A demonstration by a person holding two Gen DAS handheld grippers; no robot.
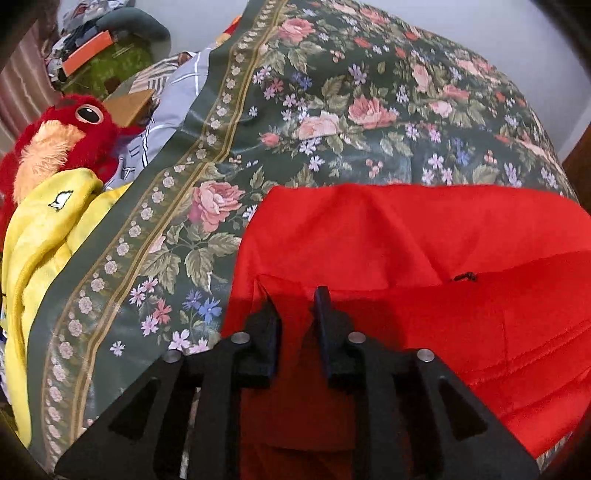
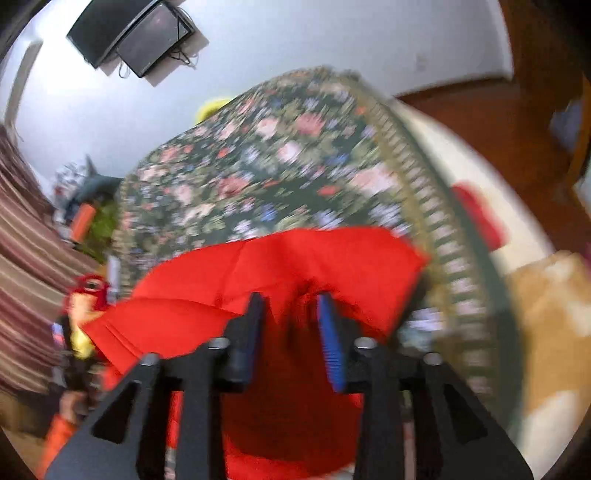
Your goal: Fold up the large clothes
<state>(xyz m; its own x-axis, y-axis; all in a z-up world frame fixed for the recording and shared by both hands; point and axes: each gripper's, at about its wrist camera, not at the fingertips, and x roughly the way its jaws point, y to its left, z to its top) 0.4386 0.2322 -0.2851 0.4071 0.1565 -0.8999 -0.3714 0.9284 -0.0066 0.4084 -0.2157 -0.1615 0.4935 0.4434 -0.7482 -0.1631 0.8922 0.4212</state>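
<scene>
A large red garment (image 1: 424, 240) lies spread on a dark green floral bedcover (image 1: 332, 110), with one layer folded over another at the near right. My left gripper (image 1: 295, 301) stands over the garment's near left corner, open, its black fingers apart with red cloth showing in the gap. In the blurred right wrist view the same red garment (image 2: 295, 251) lies across the floral bedcover (image 2: 258, 177). My right gripper (image 2: 290, 299) is open above its near edge. A bunched ridge of red cloth sits between its fingers, and the pads do not press on it.
A red plush toy (image 1: 74, 129) and a yellow cloth (image 1: 44, 240) lie along the bed's left side, with a heap of clothes (image 1: 110, 55) behind. A screen (image 2: 136, 33) hangs on the wall. Brown floor (image 2: 498, 122) and a tan blanket (image 2: 546, 332) lie to the right.
</scene>
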